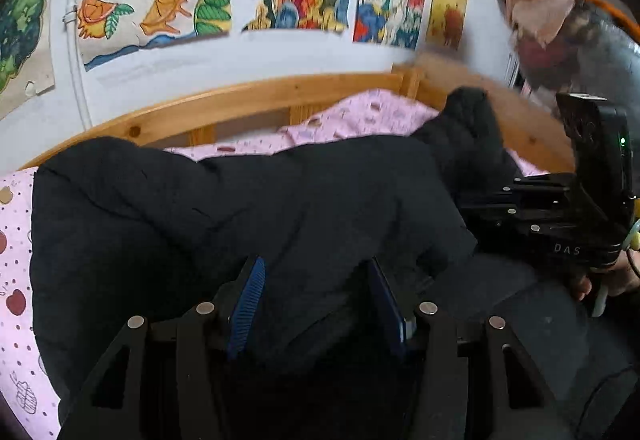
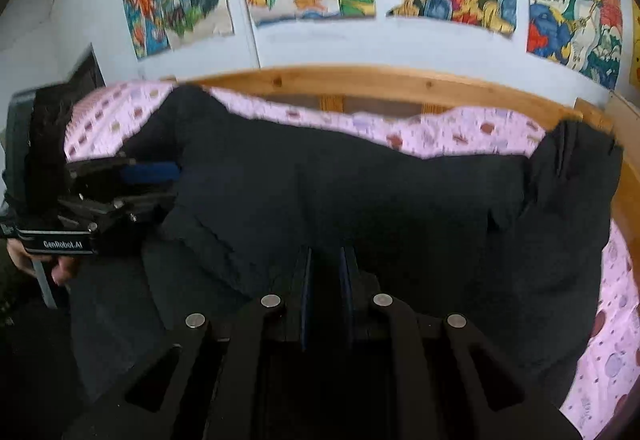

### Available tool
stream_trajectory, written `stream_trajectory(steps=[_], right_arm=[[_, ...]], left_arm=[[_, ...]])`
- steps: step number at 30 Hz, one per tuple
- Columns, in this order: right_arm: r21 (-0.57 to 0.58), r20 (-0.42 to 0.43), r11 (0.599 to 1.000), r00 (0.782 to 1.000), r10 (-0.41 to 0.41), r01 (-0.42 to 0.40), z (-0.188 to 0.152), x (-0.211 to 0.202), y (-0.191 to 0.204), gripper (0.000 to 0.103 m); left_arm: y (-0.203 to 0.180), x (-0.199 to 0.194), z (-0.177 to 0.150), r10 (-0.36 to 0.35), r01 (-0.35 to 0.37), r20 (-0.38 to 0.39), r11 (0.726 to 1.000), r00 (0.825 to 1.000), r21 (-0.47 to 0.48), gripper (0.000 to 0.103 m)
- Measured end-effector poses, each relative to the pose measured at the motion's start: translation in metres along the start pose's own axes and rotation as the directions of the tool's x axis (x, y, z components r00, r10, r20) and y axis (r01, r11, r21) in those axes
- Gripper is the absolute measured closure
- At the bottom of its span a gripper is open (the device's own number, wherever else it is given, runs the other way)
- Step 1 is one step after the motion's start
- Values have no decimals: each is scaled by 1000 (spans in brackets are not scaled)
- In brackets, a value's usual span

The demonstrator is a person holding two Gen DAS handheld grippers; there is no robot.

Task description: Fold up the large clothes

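Black, bulky garment (image 1: pixel 248 208) sprawls across the pink bed sheet (image 2: pixel 448 132), the left tool (image 1: pixel 316 304) spread over its near edge and the right tool (image 2: pixel 326 292) nearly pressed together on a fold, which could slip free.

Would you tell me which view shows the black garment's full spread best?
The right wrist view: the black garment lies across the pink sheet, both ends visible. The left wrist view shows it too, its right side hidden behind the right gripper.
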State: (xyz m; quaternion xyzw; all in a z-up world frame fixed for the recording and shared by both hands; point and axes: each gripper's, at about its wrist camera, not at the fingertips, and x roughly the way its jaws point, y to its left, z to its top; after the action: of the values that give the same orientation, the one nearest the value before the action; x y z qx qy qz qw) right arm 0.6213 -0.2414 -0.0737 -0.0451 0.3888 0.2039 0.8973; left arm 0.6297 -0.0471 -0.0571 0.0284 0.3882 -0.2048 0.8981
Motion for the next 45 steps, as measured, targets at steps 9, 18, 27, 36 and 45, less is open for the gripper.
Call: stream_trajectory(steps=[9, 18, 27, 36, 45], right_arm=[[-18, -21, 999, 999, -32, 31, -10, 19, 0, 90], [-50, -10, 997, 998, -65, 64, -14, 17, 6, 90], [-12, 37, 1000, 999, 9, -9, -14, -6, 3, 59], [-23, 77, 1000, 997, -19, 21, -16, -38, 14, 29], [-43, 130, 998, 991, -33, 39, -28, -100, 35, 15]], left_arm=[[-17, 25, -8, 124, -122, -31, 990, 992, 74, 50], [-18, 22, -10, 122, -122, -1, 990, 993, 75, 49], [-8, -2, -4, 137, -137, 23, 990, 990, -20, 15], [-2, -44, -3, 119, -113, 58, 989, 991, -100, 11], [-28, -108, -13, 110, -108, 100, 994, 989, -32, 5]])
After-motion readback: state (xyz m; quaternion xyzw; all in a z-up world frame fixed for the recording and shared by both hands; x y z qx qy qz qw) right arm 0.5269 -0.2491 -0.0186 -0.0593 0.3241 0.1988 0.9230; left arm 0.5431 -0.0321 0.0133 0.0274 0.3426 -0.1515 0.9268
